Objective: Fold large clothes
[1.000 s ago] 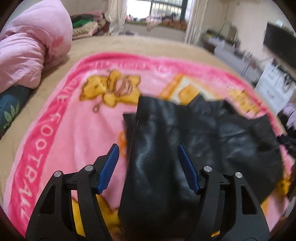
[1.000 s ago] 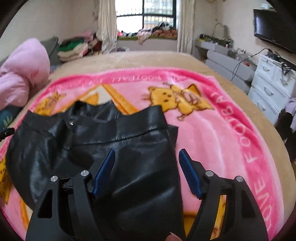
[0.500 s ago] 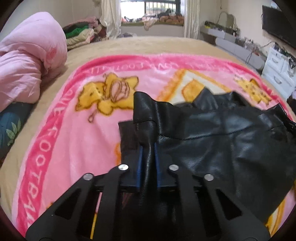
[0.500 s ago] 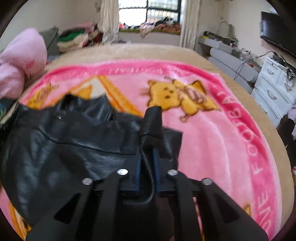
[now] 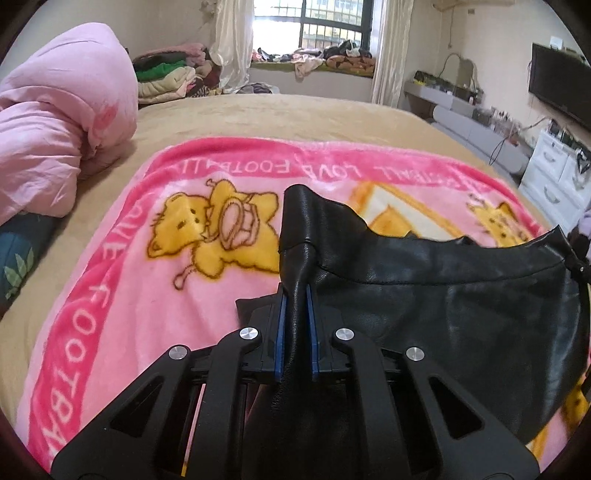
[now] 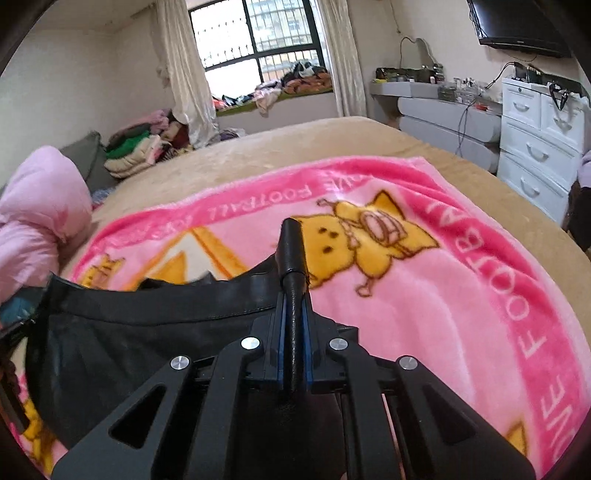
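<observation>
A black leather garment [image 5: 443, 302] is held at two points along one edge, above a pink cartoon blanket [image 5: 122, 280] spread over a tan bed cover [image 5: 295, 118]. The left gripper [image 5: 294, 295] is closed tightly on a pinched fold of the leather; the blue pads [image 5: 279, 332] are pressed against both sides of the fold, and a stub of the material stands up past the fingertips. The right gripper [image 6: 294, 299] is clamped the same way on another corner of the garment [image 6: 147, 343], with a rolled tip of leather pointing up beyond its blue pads [image 6: 282, 343].

Between the two grips the seamed edge is stretched roughly straight, and the rest of the leather hangs and drapes down toward the blanket [image 6: 443, 314]. In the left wrist view the garment extends to the right of the gripper; in the right wrist view it extends to the left. Whether the lower part rests on the blanket cannot be told.

A pink quilt [image 5: 62, 122] is bundled at the left side of the bed. A stack of folded clothes [image 5: 162, 77] is seen near the barred window [image 5: 314, 22]. White drawers [image 6: 535, 147] and a wall-mounted television [image 6: 517, 26] are seen on the right.
</observation>
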Available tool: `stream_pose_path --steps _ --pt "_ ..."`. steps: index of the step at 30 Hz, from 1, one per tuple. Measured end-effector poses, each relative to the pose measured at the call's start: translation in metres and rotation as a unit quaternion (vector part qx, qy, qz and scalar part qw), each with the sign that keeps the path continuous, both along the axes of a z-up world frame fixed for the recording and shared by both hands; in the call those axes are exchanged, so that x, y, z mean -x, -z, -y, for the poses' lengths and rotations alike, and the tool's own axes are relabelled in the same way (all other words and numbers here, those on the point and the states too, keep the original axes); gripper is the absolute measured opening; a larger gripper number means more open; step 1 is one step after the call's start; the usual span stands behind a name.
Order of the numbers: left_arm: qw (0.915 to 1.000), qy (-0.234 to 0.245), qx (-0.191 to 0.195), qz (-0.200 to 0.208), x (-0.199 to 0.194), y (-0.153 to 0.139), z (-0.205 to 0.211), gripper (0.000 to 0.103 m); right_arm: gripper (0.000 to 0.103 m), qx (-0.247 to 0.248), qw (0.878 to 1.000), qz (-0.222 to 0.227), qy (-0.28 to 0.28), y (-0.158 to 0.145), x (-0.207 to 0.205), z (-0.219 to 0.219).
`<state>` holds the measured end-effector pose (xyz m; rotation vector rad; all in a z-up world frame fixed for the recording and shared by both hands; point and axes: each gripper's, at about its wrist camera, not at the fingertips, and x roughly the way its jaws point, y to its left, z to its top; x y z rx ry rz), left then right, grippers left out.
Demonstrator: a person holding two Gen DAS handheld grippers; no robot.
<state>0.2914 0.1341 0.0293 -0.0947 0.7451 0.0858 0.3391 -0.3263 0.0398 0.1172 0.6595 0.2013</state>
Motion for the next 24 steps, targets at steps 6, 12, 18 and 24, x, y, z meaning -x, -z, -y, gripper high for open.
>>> stream_pose_path --steps 6,12,18,24 --pt "0.9995 0.001 -0.018 -0.026 -0.010 0.021 0.003 0.005 0.008 0.019 0.999 -0.028 0.018 0.024 -0.009 -0.002" --pt "0.9989 -0.003 -0.024 -0.040 -0.011 0.037 0.002 0.010 0.017 0.025 0.997 -0.057 0.034 0.048 -0.016 0.000" --pt "0.9990 -0.006 -0.026 -0.037 -0.009 0.034 0.002 0.014 0.025 0.034 0.997 -0.057 0.043 0.046 -0.011 0.000" --pt "0.9987 -0.010 -0.032 -0.037 -0.006 0.029 0.002 0.021 0.041 0.022 0.997 -0.062 0.050 0.042 -0.008 0.006"
